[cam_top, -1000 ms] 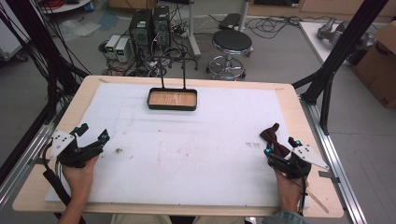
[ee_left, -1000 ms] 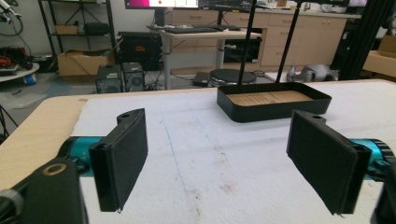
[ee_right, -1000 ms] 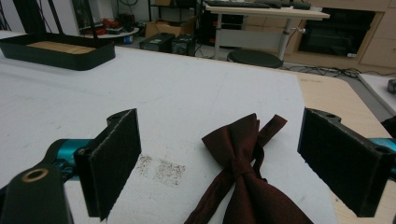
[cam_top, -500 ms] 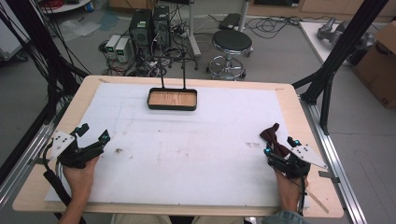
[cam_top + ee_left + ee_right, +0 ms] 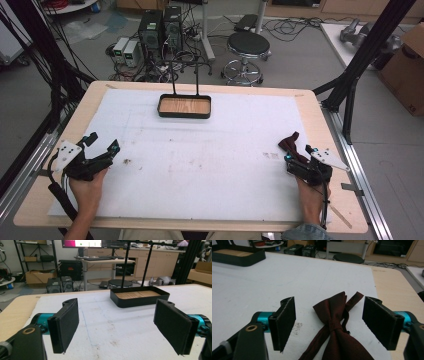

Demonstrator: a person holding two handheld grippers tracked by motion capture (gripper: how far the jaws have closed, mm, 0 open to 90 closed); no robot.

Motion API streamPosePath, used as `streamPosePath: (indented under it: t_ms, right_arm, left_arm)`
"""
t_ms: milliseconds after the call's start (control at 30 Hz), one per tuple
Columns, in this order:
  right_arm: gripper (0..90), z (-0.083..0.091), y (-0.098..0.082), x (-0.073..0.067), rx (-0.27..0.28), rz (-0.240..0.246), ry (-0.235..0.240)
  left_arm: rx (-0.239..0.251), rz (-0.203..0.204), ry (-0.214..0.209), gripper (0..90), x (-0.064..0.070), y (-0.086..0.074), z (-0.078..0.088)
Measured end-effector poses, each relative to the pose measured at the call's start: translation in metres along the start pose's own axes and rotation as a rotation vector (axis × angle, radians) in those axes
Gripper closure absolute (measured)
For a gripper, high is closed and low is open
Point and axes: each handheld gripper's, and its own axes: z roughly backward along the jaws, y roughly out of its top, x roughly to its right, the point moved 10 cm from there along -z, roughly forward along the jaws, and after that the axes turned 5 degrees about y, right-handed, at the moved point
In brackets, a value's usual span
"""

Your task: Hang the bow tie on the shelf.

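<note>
Fingers of our right gripper (image 5: 329,325) stand apart around the dark red bow tie (image 5: 337,327), lengthwise between them on the surface; our left gripper (image 5: 120,327) gapes empty, far off.

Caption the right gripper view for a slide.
Open right tool straddling a dark red bow tie on the white table.

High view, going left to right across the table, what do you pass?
Left gripper → black tray → dark red bow tie → right gripper, jaws open around the bow tie.
</note>
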Motion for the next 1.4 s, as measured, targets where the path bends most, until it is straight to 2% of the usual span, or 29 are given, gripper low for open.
streamPosePath:
  t_ms: [100, 233, 467, 867, 1133, 1267, 1400]
  right_arm:
    - [30.1, -0.006, -0.003, 0.006, -0.051, 0.014, -0.013]
    - [34.2, -0.010, -0.007, 0.012, -0.088, 0.012, -0.019]
    - [42.4, -0.019, -0.015, 0.012, -0.160, 0.023, 0.000]
    - [55.8, -0.026, -0.022, 0.012, -0.251, 0.041, -0.012]
    - [70.9, -0.027, -0.024, 0.011, -0.272, 0.058, -0.018]
    - [73.9, -0.027, -0.023, 0.011, -0.267, 0.070, -0.023]
    - [74.8, -0.024, -0.017, 0.009, -0.236, 0.081, -0.019]
  left_arm:
    - [0.001, 0.001, 0.001, 20.7, -0.001, 0.000, 0.000]
    - [0.005, 0.002, 0.006, 20.7, -0.002, 0.001, 0.001]
    - [0.008, -0.002, 0.004, 21.0, 0.000, 0.001, 0.001]
    - [0.006, 0.001, 0.008, 21.2, -0.001, 0.001, 0.001]
    - [0.006, 0.001, 0.012, 21.2, -0.002, 0.001, 0.001]
    - [0.007, 0.001, 0.011, 21.3, -0.002, 0.001, 0.001]
    - [0.007, 0.001, 0.012, 21.3, -0.002, 0.001, 0.001]
